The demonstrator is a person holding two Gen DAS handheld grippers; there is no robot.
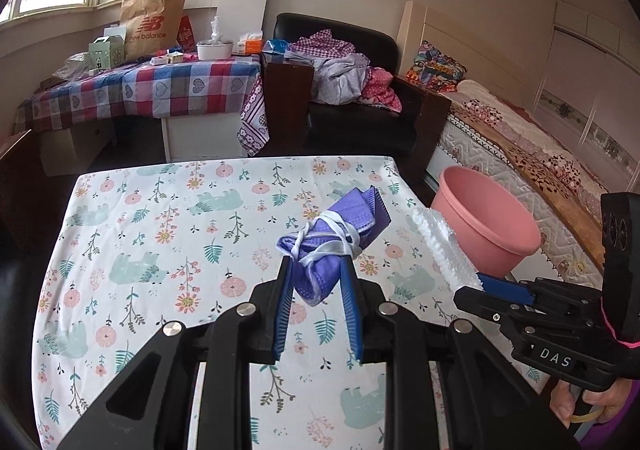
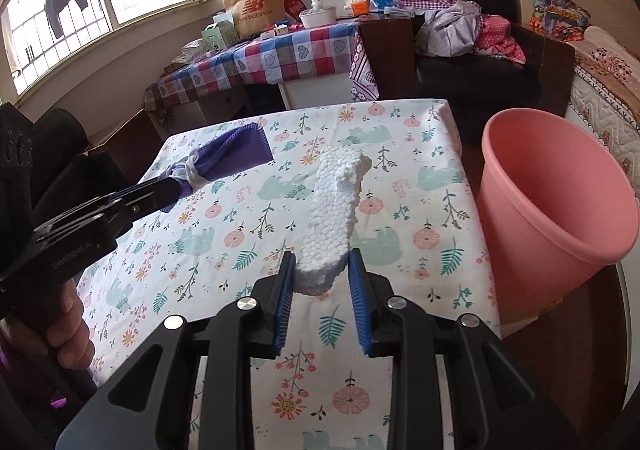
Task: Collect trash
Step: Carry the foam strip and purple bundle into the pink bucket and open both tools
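Two pieces are gripped above the table's (image 2: 448, 118) right edge: purple mask (image 1: 332, 242) by left gripper (image 1: 318, 266), foam strip (image 2: 332, 218) by right gripper (image 2: 322, 264). Pink bin (image 2: 560, 218) is unfilled.

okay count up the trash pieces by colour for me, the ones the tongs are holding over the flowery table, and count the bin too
Purple: 1, the rolled face mask in the left tongs
White: 1, the foam block in the right tongs
Pink: 1, the bin beside the table
Total: 3
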